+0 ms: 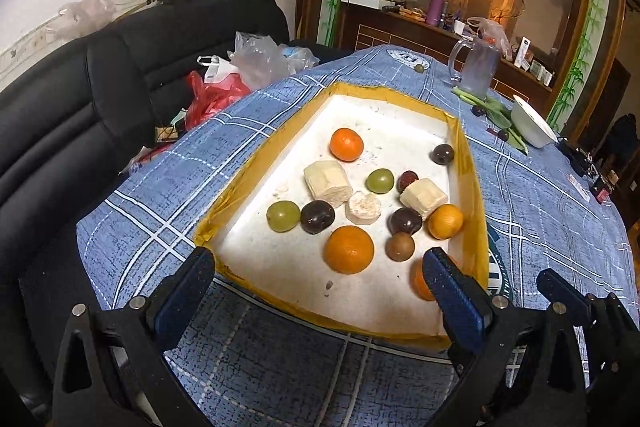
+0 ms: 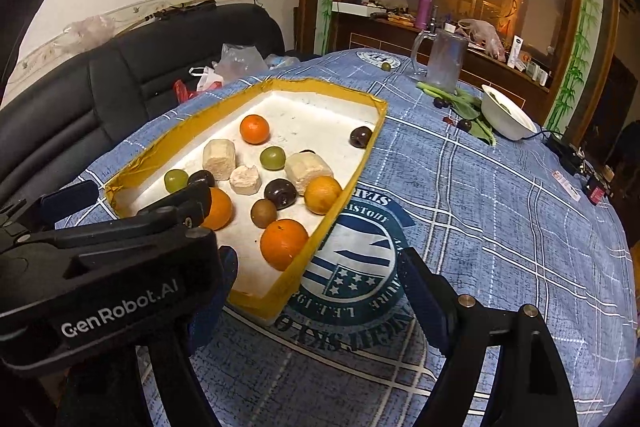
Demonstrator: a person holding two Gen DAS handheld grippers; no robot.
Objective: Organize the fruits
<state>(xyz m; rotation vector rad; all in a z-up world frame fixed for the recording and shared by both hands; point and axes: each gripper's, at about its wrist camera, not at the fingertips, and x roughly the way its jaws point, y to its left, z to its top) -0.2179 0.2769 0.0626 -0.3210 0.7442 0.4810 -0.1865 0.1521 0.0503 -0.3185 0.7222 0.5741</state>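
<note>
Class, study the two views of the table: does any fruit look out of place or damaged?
Yes. A small green grape lies alone on the blue checked tablecloth, beyond the yellow-rimmed white foam tray holding the rest. Inside the tray, a pale peeled banana chunk looks ragged, with crumbs nearby.

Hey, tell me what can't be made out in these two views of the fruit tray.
- Left wrist view: the nearest orange is half covered by a finger of the left tongs.
- Right wrist view: another orange is partly behind the left tongs.
- Right wrist view: the white bowl faces away, contents unclear.
</note>
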